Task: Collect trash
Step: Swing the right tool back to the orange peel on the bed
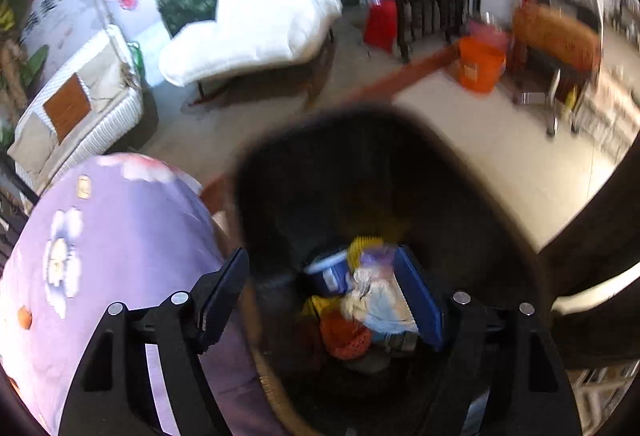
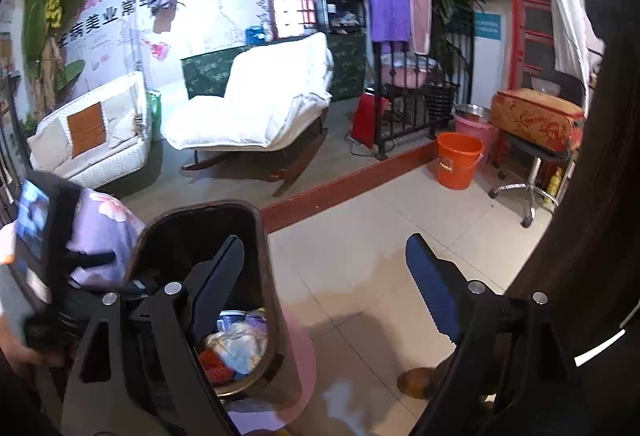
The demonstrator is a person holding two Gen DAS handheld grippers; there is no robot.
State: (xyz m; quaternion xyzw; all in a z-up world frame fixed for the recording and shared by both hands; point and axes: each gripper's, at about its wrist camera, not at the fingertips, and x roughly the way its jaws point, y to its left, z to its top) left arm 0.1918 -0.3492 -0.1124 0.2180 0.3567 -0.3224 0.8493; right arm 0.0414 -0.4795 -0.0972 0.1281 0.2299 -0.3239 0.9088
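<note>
The left view is blurry. The dark bin holds mixed trash at 6 o'clock. Left gripper and right gripper both spread wide, empty.

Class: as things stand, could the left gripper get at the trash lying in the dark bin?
Probably yes: the left gripper hangs open right above the dark bin, whose mouth is uncovered, with the trash lying between its fingers in view.

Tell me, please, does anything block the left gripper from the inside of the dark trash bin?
Nothing visible does. The left gripper hangs open above the trash bin, whose mouth is uncovered, with the trash pile lying at its bottom.
</note>
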